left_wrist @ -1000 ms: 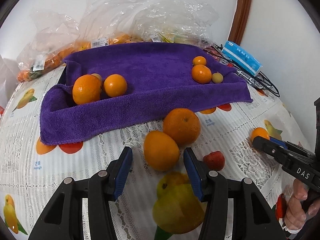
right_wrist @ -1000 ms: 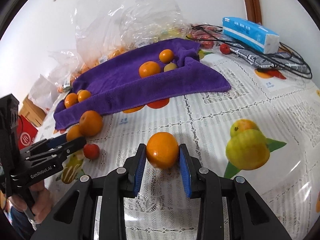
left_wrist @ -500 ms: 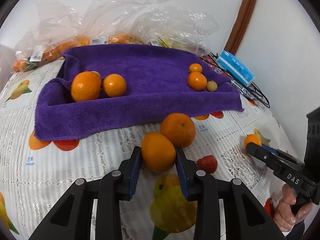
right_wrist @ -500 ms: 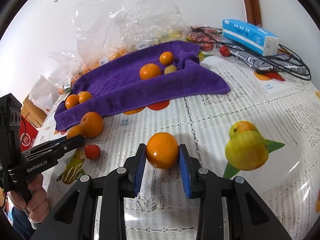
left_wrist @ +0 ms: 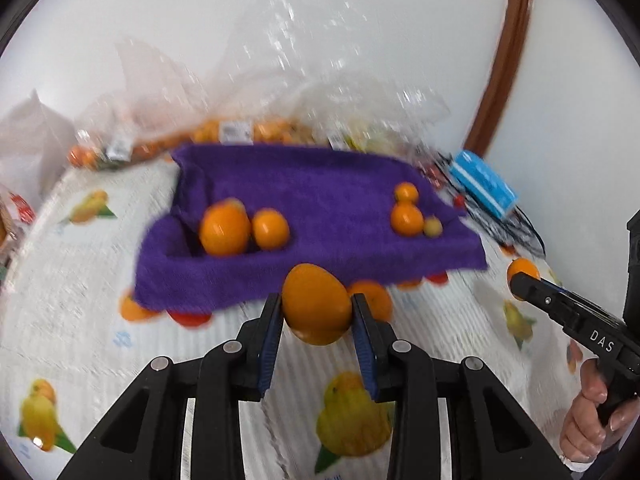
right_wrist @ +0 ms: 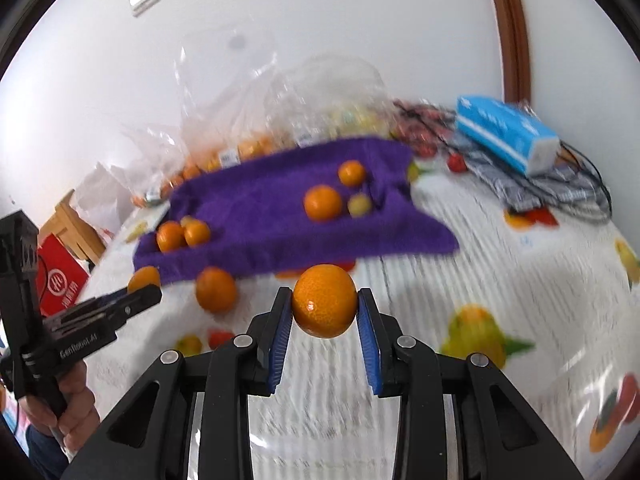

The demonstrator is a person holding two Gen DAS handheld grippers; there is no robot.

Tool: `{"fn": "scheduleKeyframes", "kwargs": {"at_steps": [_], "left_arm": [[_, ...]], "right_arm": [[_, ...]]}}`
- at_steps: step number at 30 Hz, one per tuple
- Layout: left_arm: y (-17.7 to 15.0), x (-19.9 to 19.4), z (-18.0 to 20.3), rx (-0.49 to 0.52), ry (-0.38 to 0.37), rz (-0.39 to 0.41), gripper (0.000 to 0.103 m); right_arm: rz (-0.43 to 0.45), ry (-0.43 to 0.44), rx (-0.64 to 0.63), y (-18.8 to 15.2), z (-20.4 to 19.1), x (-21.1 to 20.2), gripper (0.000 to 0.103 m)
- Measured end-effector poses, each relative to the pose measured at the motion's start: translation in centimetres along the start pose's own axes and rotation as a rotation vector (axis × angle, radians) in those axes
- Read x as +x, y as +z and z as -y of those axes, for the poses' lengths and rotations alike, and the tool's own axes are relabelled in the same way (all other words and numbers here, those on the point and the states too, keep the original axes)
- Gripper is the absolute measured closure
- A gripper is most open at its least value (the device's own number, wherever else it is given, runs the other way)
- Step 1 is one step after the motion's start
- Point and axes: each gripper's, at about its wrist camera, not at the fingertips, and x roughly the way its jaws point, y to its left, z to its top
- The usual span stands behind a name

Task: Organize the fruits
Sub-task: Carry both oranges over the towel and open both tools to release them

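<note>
Above the tablecloth (left_wrist: 72, 280), two oranges clamped: left gripper (left_wrist: 316, 312) on one orange (left_wrist: 316, 304), right gripper (right_wrist: 324, 312) on another (right_wrist: 324, 300). Purple towel (left_wrist: 320, 200) at twelve o'clock, seven fruits aboard; loose orange (right_wrist: 216, 289) outstanding.

Both tools are matte black plastic. The left gripper (left_wrist: 316, 320) has two angular arms with cut-out windows, round silver screws at the joints, and fingers (left_wrist: 268, 344) lined with ribbed blue pads. The right gripper (right_wrist: 325, 322) is built the same — black arms, silver screws, blue ribbed fingers (right_wrist: 370, 344). Seen side-on, each has a pistol-style handle; white lettering on the body reads "DAS" on the right one, "GenRobot.AI" on the left — small and slightly blurred.
</note>
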Motion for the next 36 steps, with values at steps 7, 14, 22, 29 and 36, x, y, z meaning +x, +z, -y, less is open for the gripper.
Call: {"fn": "scheduleKeyframes", "kwargs": {"at_steps": [7, 14, 22, 29, 36], "left_arm": [[3.7, 0.2, -0.9, -0.051, 0.050, 0.078, 0.071], [6.9, 2.9, -2.3, -0.117, 0.083, 0.118, 0.071], [6.2, 6.2, -2.6, -0.125, 0.122, 0.115, 0.071], [5.7, 7.4, -3.1, -0.135, 0.141, 0.082, 0.071], [5.6, 7.1, -3.0, -0.150, 0.130, 0.088, 0.071]], "right_arm": [[0.040, 0.023, -0.028, 4.5, -1.1, 1.6, 0.071], [0.081, 0.039, -0.068, 8.8, -2.6, 3.7, 0.071], [0.079, 0.074, -0.063, 9.5, -2.4, 7.5, 0.071], [0.038, 0.057, -0.035, 8.4, -1.1, 9.2, 0.071], [0.059, 0.058, -0.069, 8.1, -1.7, 8.9, 0.071]]}}
